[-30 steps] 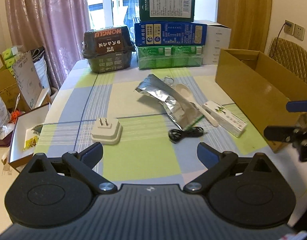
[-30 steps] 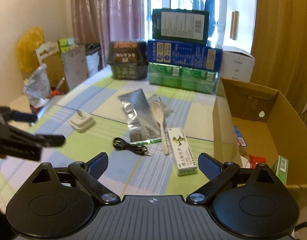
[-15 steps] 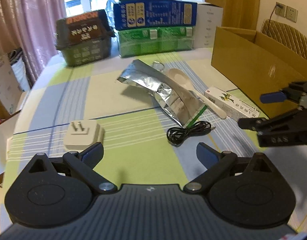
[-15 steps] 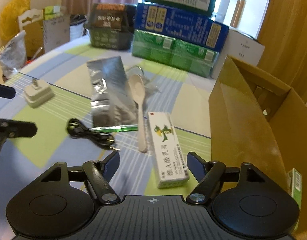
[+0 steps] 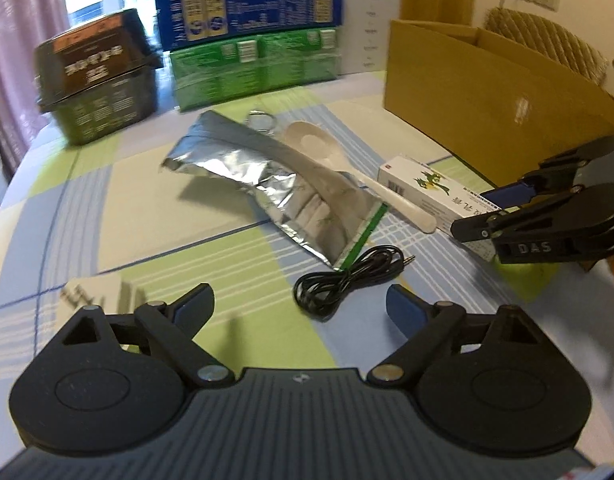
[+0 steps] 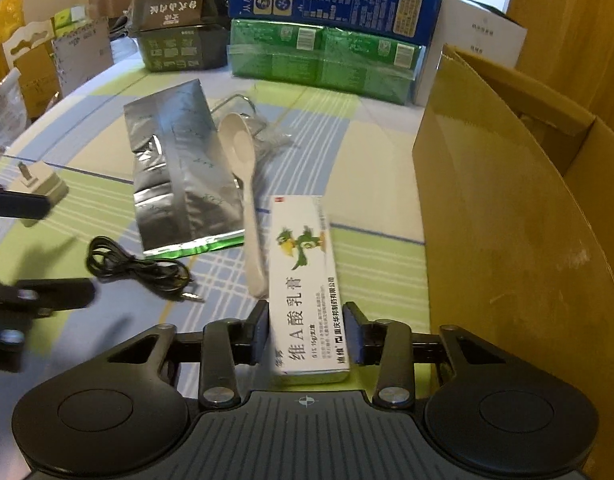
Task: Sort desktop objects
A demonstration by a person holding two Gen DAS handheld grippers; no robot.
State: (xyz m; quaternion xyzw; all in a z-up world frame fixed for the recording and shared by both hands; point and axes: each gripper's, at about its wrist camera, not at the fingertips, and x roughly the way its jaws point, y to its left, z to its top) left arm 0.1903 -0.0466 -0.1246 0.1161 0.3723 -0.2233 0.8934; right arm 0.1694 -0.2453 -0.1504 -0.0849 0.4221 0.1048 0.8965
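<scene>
The right gripper (image 6: 306,330) has its fingers closed against both sides of the white ointment box (image 6: 305,276), which lies on the checked tablecloth (image 6: 371,272) just beside the cardboard box (image 6: 507,216). From here the inside of that cardboard box is hardly visible, so its contents cannot be told. The left gripper (image 5: 300,307) is spread wide and empty above the tablecloth, near the coiled black cable (image 5: 343,280) and the white plug adapter (image 5: 95,292). A plastic spoon (image 6: 245,184) and a silver foil bag (image 6: 179,172) lie between them.
</scene>
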